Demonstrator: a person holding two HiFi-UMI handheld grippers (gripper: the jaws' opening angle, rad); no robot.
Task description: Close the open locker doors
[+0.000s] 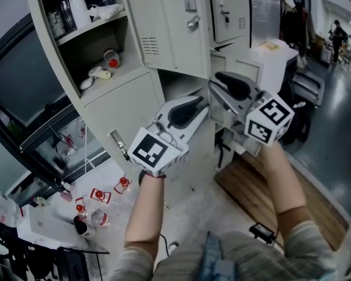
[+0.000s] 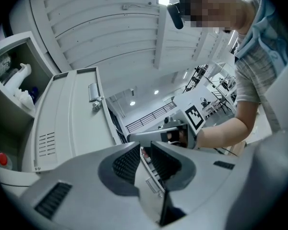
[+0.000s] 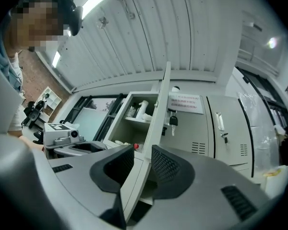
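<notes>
Locker door (image 1: 169, 22) stands swung out in your head view, left claw (image 1: 202, 103) and right claw (image 1: 216, 81) just under its bottom edge. Left gripper view: claw clenched on a thin door edge (image 2: 150, 181). Right gripper view: claw clenched on the locker door's edge, open compartment (image 3: 134, 116) left of it.

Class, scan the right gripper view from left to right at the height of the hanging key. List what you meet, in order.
left gripper → open locker compartment → open locker door, seen edge-on → hanging key → closed door's handle
</notes>
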